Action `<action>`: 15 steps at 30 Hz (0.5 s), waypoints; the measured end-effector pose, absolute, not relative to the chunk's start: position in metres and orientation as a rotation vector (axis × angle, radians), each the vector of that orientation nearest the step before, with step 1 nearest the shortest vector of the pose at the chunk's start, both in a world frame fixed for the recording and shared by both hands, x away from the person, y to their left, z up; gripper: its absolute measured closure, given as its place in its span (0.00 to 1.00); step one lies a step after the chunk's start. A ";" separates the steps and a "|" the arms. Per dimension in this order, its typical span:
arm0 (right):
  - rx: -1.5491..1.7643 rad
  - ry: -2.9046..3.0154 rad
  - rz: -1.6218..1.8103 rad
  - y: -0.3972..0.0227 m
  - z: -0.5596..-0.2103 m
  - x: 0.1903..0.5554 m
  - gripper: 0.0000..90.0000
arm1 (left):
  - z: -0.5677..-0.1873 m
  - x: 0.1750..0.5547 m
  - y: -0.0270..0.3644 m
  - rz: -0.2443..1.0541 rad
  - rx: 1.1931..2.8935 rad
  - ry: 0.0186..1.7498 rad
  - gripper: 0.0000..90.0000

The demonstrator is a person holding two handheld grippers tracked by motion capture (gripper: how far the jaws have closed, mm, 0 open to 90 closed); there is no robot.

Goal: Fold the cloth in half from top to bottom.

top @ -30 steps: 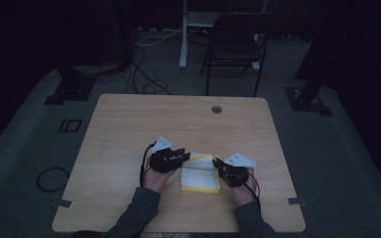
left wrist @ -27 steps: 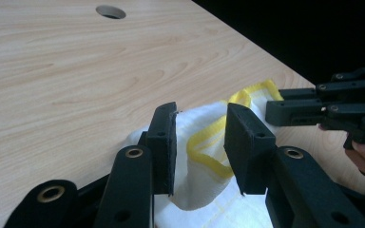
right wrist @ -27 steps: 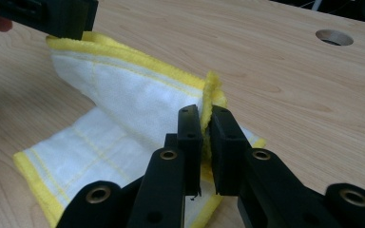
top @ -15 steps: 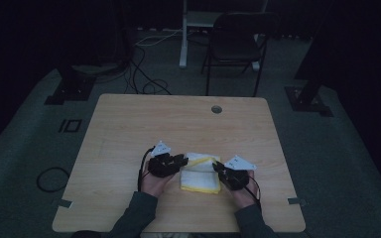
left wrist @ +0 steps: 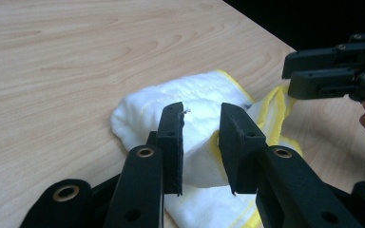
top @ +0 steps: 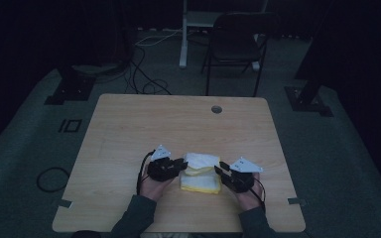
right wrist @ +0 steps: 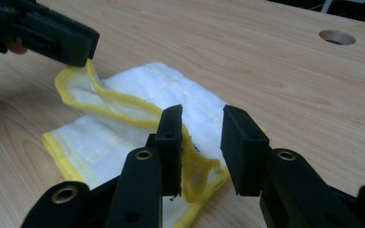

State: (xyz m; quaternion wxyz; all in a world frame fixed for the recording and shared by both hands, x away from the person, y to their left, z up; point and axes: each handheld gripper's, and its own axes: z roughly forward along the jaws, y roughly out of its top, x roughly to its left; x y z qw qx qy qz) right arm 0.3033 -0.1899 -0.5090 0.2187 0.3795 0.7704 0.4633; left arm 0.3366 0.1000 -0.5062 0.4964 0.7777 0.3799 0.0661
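A folded white cloth with a yellow hem (top: 201, 173) lies on the wooden table (top: 129, 129) near its front edge, between my two grippers. My left gripper (left wrist: 202, 111) has just been closing and is shut on a bunched fold of the cloth (left wrist: 199, 142) at its left side. In the right gripper view that gripper (right wrist: 43, 33) holds a loop of hem lifted off the table. My right gripper (right wrist: 202, 111) has just been opening. The cloth's near corner (right wrist: 195, 166) lies between its jaws with the pads off it. In the high view they show as the left gripper (top: 183, 165) and the right gripper (top: 219, 168).
A round cable hole (top: 217, 109) sits near the table's far edge. Beyond the table stand a dark chair (top: 238, 44) and a desk leg, with cables (top: 144, 79) on the floor. Bare wood stretches to the left, right and far side of the cloth.
Both hands stay at the cloth's two sides, and the cloth keeps its place on the table. No clear shift shows in the high view.
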 end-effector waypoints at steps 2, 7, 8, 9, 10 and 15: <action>1.048 2.125 1.290 -0.191 -0.508 0.302 0.76 | -0.508 0.334 0.100 0.156 1.889 0.918 0.79; 1.051 2.115 1.297 -0.194 -0.506 0.302 0.76 | -0.512 0.327 0.103 0.145 1.910 0.915 0.78; 1.053 2.112 1.297 -0.194 -0.506 0.302 0.76 | -0.513 0.326 0.104 0.143 1.908 0.917 0.77; 1.053 2.112 1.297 -0.194 -0.506 0.302 0.76 | -0.513 0.326 0.104 0.143 1.908 0.917 0.77; 1.054 2.106 1.299 -0.195 -0.506 0.302 0.76 | -0.513 0.324 0.106 0.141 1.903 0.918 0.76; 1.059 2.109 1.295 -0.195 -0.507 0.303 0.76 | -0.512 0.324 0.109 0.145 1.886 0.927 0.75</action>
